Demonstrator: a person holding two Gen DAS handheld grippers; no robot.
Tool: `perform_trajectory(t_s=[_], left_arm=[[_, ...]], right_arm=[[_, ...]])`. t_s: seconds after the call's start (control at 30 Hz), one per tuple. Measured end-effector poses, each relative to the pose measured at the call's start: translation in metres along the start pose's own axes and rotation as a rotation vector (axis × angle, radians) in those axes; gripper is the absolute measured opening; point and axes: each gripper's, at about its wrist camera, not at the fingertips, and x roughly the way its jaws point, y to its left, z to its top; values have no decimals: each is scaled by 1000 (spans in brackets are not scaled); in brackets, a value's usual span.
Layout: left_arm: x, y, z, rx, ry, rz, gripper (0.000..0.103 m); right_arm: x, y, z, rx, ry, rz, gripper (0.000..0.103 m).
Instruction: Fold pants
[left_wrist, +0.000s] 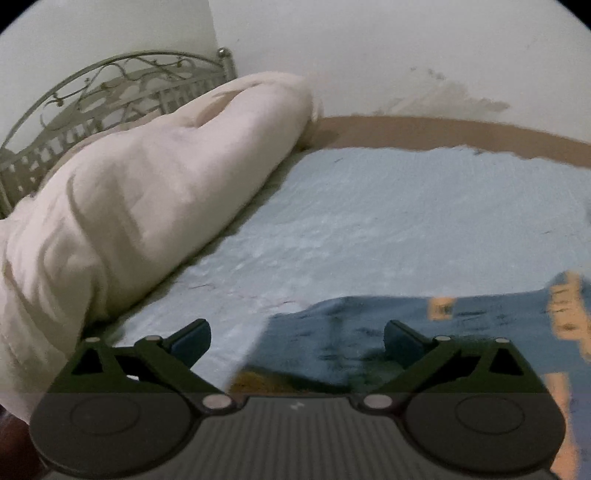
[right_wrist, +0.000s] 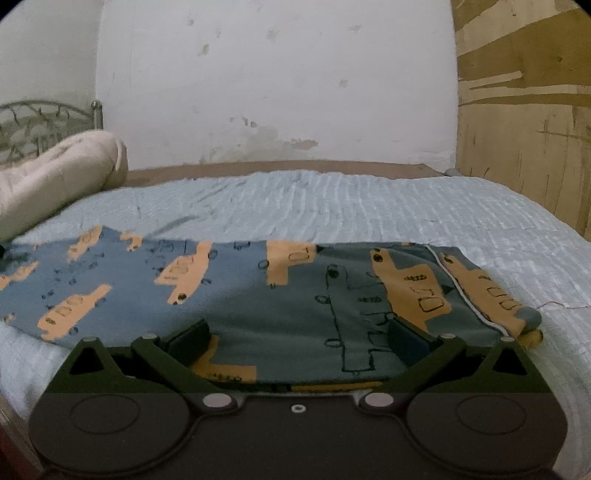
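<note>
Blue pants (right_wrist: 236, 291) with orange vehicle prints lie flat across the near part of the bed, long side running left to right. The right part (right_wrist: 406, 295) looks greyer, with a white seam near its right end. My right gripper (right_wrist: 295, 341) is open, low over the near edge of the pants, its fingers apart above the fabric. My left gripper (left_wrist: 297, 341) is open over the left end of the pants (left_wrist: 369, 332), whose corner lies between its fingers. Neither gripper holds anything.
A light blue ribbed bedspread (right_wrist: 332, 206) covers the bed. A rolled cream duvet (left_wrist: 147, 206) lies at the left by a metal headboard (left_wrist: 92, 96). A stained white wall stands behind, and a wooden panel (right_wrist: 524, 110) at the right.
</note>
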Motion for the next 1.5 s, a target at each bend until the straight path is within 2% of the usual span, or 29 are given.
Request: perform_trajectory(t_s=[0.2, 0.33, 0.37, 0.5, 0.57, 0.63, 0.77, 0.87, 0.97, 1.07, 1.17, 1.23, 1.3, 1.37, 1.5], left_arm=[[-30, -59, -1, 24, -23, -196, 102], [-44, -108, -10, 54, -3, -330, 102], [-46, -118, -13, 63, 1, -353, 102], [-59, -153, -27, 91, 19, -442, 102], [-66, -169, -33, 109, 19, -478, 102], [-70, -181, -39, 131, 24, -505, 102], [-79, -198, -52, 160, 44, -538, 102], [-82, -203, -61, 175, 63, -557, 102], [-88, -206, -70, 203, 44, -549, 102], [-94, -203, -71, 201, 48, -560, 102], [-96, -198, -70, 189, 59, -570, 102], [-97, -195, -69, 178, 66, -581, 102], [-96, -194, -67, 171, 69, -590, 102], [-95, -195, -67, 178, 72, -589, 102], [-94, -198, -71, 203, 70, -571, 102]], right_arm=[[-12, -12, 2, 36, -58, -12, 102], [-11, -35, 1, 58, -40, -70, 102], [-10, -44, 1, 71, -33, -88, 102], [-19, -62, 5, 86, -54, -52, 102], [-28, -62, 7, 83, -78, -95, 102], [-35, -70, 8, 139, -94, -88, 102], [-39, -92, 4, 319, -55, -69, 102], [-34, -108, -1, 463, -25, 6, 102], [-30, -121, -2, 603, -38, 85, 102], [-24, -129, 1, 680, -37, 92, 102], [-21, -130, 4, 725, -35, 45, 97], [-21, -128, 5, 747, -22, -32, 84], [-22, -127, 6, 774, 2, -104, 80], [-20, -122, 10, 752, 33, -150, 80], [-8, -112, 17, 685, 79, -195, 89]])
